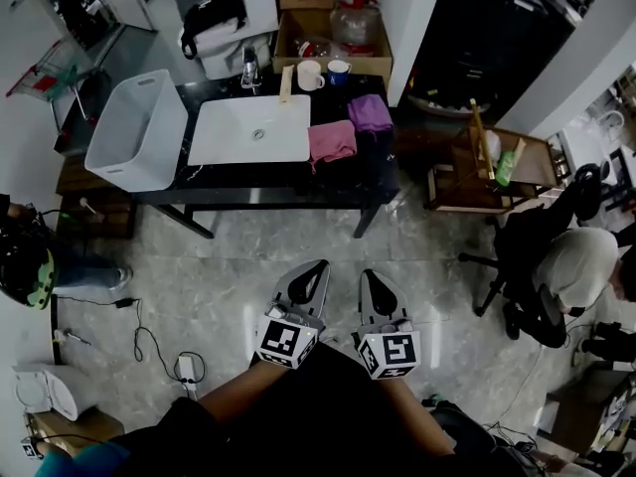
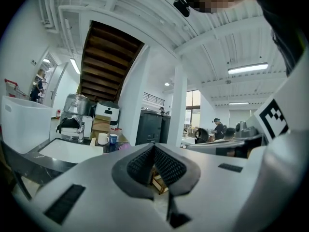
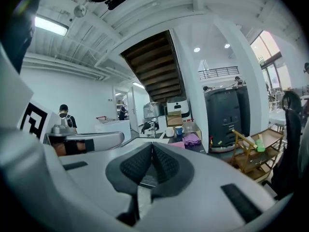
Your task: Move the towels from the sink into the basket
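A white sink is set in a black table, and nothing shows inside it. A pink towel and a purple towel lie on the tabletop just right of the sink. The white basket stands at the table's left end. My left gripper and right gripper hang side by side over the floor, well short of the table, both shut and empty. In the left gripper view the pads meet at the left gripper. In the right gripper view the right gripper points toward the purple towel.
A faucet, a white mug and a blue mug stand behind the sink. A wooden cart and a seated person are to the right. Cables trail across the floor at left.
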Demonstrator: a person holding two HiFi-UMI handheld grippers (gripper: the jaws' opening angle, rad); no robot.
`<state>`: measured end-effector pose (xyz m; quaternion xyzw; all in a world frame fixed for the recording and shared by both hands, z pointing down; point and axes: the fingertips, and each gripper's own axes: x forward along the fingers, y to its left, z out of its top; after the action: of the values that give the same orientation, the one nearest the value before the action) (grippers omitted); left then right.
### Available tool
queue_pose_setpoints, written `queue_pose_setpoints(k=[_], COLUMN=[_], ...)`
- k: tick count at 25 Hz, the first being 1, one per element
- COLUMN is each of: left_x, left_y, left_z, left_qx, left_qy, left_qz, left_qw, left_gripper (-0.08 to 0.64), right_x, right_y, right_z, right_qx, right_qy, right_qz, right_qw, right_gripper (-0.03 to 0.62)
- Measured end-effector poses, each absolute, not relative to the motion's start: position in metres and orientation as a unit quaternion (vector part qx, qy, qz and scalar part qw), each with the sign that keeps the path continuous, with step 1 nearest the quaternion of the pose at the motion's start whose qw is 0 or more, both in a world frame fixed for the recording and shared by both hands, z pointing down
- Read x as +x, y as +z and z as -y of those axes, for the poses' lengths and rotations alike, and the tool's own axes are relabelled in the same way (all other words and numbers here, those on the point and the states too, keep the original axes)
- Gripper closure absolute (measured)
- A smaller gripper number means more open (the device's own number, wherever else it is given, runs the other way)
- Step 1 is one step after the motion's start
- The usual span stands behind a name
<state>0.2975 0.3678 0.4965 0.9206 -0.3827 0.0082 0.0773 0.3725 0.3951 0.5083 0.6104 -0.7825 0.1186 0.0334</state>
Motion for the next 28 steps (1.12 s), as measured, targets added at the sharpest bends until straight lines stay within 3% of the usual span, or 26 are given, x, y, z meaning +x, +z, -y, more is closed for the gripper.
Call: queue_pose_setpoints(k=[17, 28], left_x=[0.284, 0.257], left_y=[0.501, 0.511], left_z=[-0.187, -0.120], left_qx=[0.933, 0.932], left_qy=[0.020, 0.018], left_qz=[0.345, 0.343], left_qw=[0.100, 0.114], left_gripper=[0.557, 0.557], right_x=[0.328, 0.341], right_y=[0.494, 0.508], right_z=[-0.199, -0.141], right_qx=[0.596, 0.636], right_qy=[0.105, 0.137], right_qz=[0.794, 0.757], right_qw=[0.059, 0.060], right_gripper=[0.572, 0.572])
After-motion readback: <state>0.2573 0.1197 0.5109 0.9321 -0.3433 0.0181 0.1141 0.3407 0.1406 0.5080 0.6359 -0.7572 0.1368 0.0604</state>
